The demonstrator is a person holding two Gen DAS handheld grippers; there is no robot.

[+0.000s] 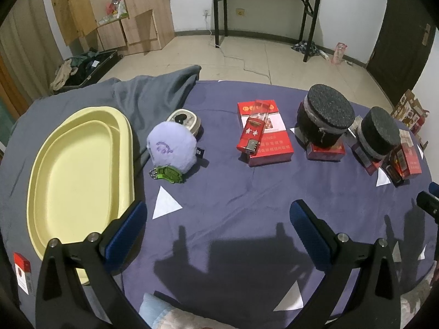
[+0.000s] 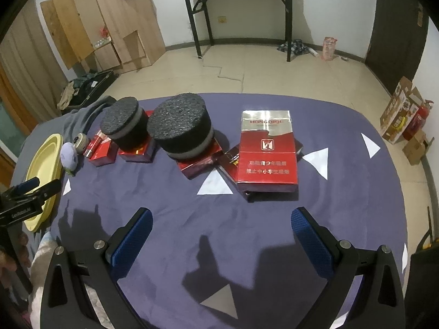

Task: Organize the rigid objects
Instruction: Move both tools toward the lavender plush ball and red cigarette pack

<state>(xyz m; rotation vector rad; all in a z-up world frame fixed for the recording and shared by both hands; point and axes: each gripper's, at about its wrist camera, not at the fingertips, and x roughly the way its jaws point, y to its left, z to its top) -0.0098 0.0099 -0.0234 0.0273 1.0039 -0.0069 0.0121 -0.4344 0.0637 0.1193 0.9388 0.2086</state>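
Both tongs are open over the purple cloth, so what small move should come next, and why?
Probably ease the left tongs forward toward the red lighter lying on the flat red carton: both tongs are empty, and the yellow oval tray sits beside them, unfilled.

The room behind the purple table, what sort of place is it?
Probably a spare room in a home, used for storage: a wooden wardrobe standing open, a black folding table against the wall, and an open suitcase of clothes on the tiled floor.

Red carton reads "HONGQIQU"; left claw's body reads "GenRobot.AI".
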